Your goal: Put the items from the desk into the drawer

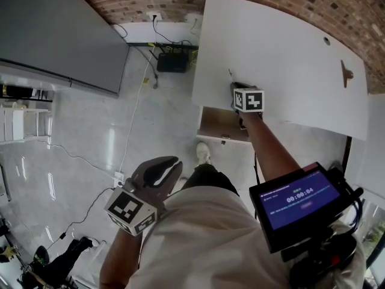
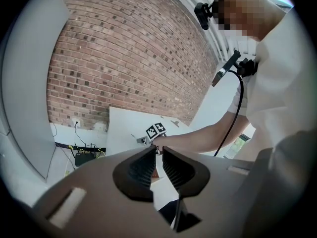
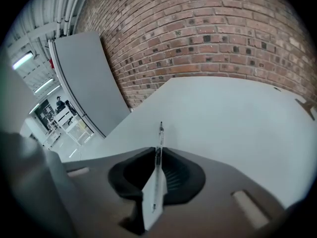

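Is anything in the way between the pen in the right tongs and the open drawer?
No, nothing visible. The right tongs hold the pen over the desk near its front edge, and the drawer stands open just below.

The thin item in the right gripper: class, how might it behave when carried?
The thin item looks light: the right gripper pinches it edge-on alone. Sticking out past the jaws, it could flex or pivot if bumped.

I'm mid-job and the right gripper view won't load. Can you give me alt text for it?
The right claw is shut on a thin pen, which points forward out of it over the white desk. A brick wall rises behind the desk, with a grey panel standing to the left.
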The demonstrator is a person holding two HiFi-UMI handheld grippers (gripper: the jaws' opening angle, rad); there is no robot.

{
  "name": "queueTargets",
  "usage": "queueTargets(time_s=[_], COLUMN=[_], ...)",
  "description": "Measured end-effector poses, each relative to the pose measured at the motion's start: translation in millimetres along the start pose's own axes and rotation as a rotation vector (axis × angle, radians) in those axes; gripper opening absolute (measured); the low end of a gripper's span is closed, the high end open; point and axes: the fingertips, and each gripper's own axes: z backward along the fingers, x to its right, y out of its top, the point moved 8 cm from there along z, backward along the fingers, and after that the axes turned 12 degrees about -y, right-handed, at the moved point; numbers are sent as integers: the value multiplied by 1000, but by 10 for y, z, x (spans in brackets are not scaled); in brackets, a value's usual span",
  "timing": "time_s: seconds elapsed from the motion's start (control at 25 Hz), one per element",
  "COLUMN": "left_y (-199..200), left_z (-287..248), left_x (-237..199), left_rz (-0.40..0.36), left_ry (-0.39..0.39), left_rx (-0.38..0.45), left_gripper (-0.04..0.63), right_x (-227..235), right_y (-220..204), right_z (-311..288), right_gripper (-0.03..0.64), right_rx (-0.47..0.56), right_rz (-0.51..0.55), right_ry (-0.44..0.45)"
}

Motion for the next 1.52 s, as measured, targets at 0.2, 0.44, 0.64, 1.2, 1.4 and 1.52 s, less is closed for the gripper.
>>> queueTargets(time_s=[0.2,0.44,0.64,1.2,1.4,1.52], left_y=[-118,-278,-391,-964,-1034,-1149], left_z=[173,299,422,818,902,872], left_x=[48,188,282,622,710,676], left_rz=[0,-11,-18,-10,13,21], left_ry=[-12,-53,-94,-137,-117,-107], left_rx=[5,3,-8,-23,-55,-80], left_gripper=[49,49,49,49,49,49], right_x=[-107,-179,-291,-548,-509,-423], right_y=[-71,-310,-569,-1700,-1931,-2017], right_z=[178,480,704,1108,975,692], right_gripper=[44,44,44,44,44,44], right_rx=[30,56,65,29,-4,-11], right_rz=[-48,-111,-152,-223,-278,-319], right_ry=[-1,-7,-6,-38,-42,-52])
